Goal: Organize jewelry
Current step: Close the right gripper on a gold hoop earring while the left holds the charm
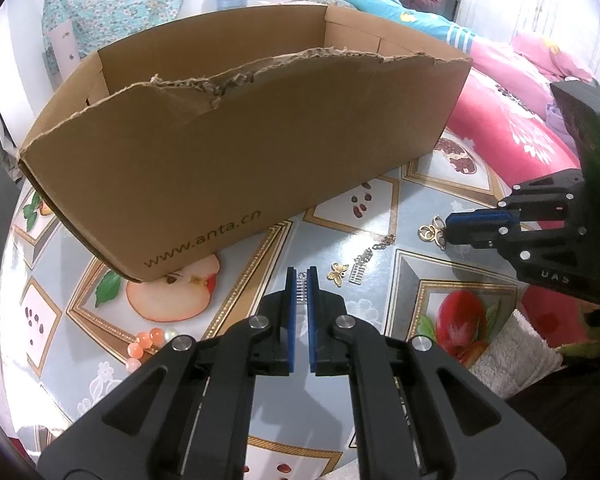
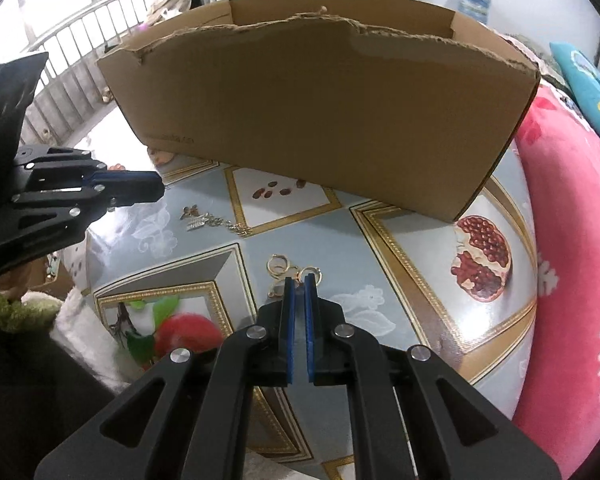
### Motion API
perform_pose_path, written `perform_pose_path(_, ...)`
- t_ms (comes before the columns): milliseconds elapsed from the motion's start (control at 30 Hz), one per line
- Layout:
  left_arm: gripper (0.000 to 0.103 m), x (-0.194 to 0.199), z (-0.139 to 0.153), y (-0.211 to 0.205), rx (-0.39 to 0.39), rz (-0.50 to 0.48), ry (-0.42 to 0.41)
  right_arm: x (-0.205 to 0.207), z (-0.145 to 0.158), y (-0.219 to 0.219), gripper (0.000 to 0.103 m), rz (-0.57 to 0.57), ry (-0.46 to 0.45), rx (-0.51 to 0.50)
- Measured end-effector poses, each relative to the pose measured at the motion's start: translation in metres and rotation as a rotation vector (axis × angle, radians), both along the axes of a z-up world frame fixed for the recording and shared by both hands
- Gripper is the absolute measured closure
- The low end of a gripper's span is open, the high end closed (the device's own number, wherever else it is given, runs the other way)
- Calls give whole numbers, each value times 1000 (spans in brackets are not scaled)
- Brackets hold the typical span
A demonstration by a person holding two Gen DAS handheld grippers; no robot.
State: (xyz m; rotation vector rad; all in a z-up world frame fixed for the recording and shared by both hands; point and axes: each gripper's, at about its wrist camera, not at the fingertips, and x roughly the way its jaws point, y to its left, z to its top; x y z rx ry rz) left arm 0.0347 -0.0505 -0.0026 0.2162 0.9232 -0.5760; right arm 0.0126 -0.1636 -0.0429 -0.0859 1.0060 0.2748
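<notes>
An open cardboard box [image 1: 236,148] stands on the table; it also shows in the right wrist view [image 2: 324,108]. My left gripper [image 1: 301,276] is shut on a small silver comb-like charm [image 1: 301,287]. A gold butterfly charm [image 1: 338,273], a silver charm [image 1: 358,271] and a chain [image 1: 382,245] lie just right of it. My right gripper [image 2: 299,280] is shut on gold hoop earrings [image 2: 278,266], low over the table; it shows in the left wrist view [image 1: 450,227] with the earrings [image 1: 430,232] at its tips. The left gripper shows at the left [image 2: 158,186].
A pink and white bead bracelet [image 1: 150,342] lies left of my left gripper. The table has a fruit-patterned cloth [image 2: 420,280]. A pink blanket [image 2: 572,240] lies to the right, a white towel [image 1: 508,356] at the near edge. A person sits behind.
</notes>
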Motion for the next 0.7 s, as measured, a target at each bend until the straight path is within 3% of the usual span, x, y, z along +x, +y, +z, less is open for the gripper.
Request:
perform_pose_path(133,99,1,-1,1,2,-6,7,0,2,-2,97,31,-18,-59)
perform_pose_path(300,99,1,-3,1,4,-9,11,4,0,1,82,133,-24,-116)
perform_pose_path(433,99,3,-4,1,5,0,12,10,-1,6,82,210,-34,-134)
perform_pose_path(700,99,6,-6,-2,14,6,21,27,-3,-5,85,253,-5,-21)
